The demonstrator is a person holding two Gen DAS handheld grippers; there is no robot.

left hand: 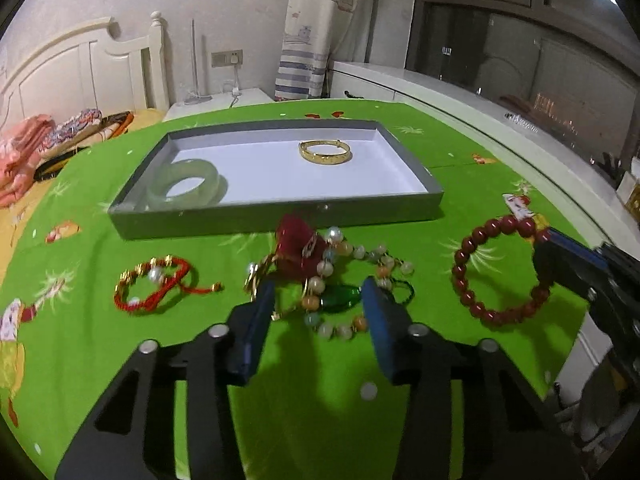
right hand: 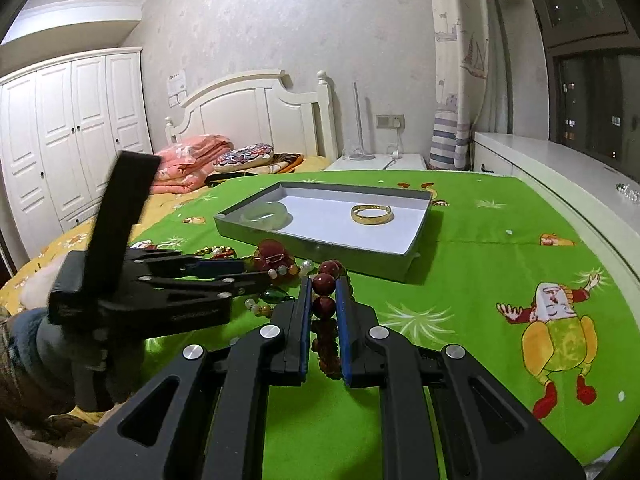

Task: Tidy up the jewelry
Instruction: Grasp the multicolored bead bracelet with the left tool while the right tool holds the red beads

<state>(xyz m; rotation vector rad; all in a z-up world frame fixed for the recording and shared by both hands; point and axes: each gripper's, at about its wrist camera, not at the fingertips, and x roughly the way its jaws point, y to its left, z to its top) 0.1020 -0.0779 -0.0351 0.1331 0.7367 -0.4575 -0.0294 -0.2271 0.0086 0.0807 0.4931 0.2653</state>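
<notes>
The right gripper (right hand: 324,300) is pinched on the red bracelet (left hand: 500,272), low over the table (right hand: 460,280). The tray (left hand: 276,216) lies ahead and slightly left, long axis crosswise. The left gripper (left hand: 318,312) is spread astride the bead tangle (left hand: 340,280).

No legible txt, labels or nos. anywhere.

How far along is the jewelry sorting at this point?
Roughly a third done. In the grey tray lie the jade bangle and gold bangle. The right gripper is shut on the dark red bead bracelet; the left gripper is open over the tangled pastel bead strand. The red cord bracelet also waits on the green cloth.
</notes>
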